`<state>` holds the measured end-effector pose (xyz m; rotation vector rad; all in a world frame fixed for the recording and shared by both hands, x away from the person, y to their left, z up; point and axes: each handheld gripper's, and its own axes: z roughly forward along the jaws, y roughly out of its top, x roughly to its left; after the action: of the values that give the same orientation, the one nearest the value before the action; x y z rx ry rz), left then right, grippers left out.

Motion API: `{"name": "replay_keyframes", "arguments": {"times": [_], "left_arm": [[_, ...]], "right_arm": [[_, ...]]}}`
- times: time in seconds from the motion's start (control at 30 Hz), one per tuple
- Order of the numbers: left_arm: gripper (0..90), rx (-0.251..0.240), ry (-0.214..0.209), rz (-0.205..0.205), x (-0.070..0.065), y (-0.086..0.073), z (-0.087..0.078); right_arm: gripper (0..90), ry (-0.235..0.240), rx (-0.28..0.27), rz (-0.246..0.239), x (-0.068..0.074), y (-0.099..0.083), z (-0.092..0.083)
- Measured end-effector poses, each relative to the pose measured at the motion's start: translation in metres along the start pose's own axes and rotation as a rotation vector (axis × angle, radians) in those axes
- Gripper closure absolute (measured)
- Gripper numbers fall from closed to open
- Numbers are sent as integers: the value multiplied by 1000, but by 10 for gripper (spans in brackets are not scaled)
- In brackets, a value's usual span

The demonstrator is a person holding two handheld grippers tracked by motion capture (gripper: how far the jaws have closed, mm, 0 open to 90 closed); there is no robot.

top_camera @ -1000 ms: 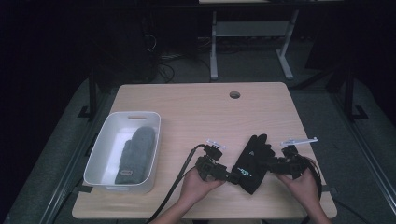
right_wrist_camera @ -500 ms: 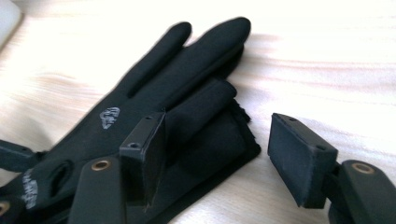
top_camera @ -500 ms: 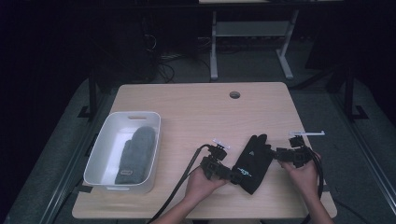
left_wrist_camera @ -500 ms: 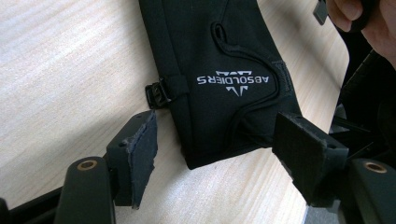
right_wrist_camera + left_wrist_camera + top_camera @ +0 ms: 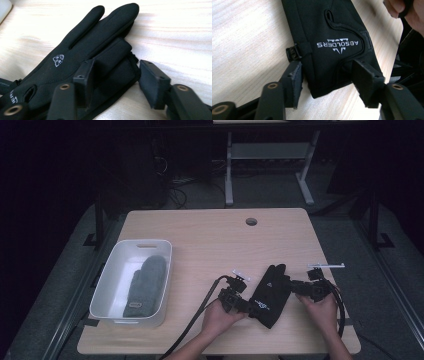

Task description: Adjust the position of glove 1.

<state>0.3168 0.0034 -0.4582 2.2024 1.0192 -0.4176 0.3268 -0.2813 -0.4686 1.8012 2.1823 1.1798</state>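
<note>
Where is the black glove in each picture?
High view: black glove lies low and right of centre on the table, between the two grippers.
Left gripper view: top middle, its cuff between the jaws.
Right gripper view: left and centre, fingers pointing up.
Shared landmark: the white logo.

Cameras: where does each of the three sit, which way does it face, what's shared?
High view: above the table's near side, facing forward and down; both hands, left gripper, right gripper.
Left gripper view: on that gripper, facing the black glove's cuff.
Right gripper view: on that gripper, facing the glove's fingers.
Shared: the glove on the table.
</note>
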Motion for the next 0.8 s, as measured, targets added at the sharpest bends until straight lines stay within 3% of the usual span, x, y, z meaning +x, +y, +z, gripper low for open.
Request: {"name": "replay_keyframes", "arguments": {"times": [0.17,0.3,0.43,0.8], "left_arm": [[604,3,11,-13,3,1,0],[704,16,-5,-4,5,4,4],[749,10,-37,-23,5,4,8],[797,-4,-65,-8,9,3,6]], "right_arm": [[567,15,3,2,1,-1,1],[636,37,6,17,2,-2,2],[714,64,1,34,0,-3,1],[750,118,-17,70,-3,-3,-4]]}}
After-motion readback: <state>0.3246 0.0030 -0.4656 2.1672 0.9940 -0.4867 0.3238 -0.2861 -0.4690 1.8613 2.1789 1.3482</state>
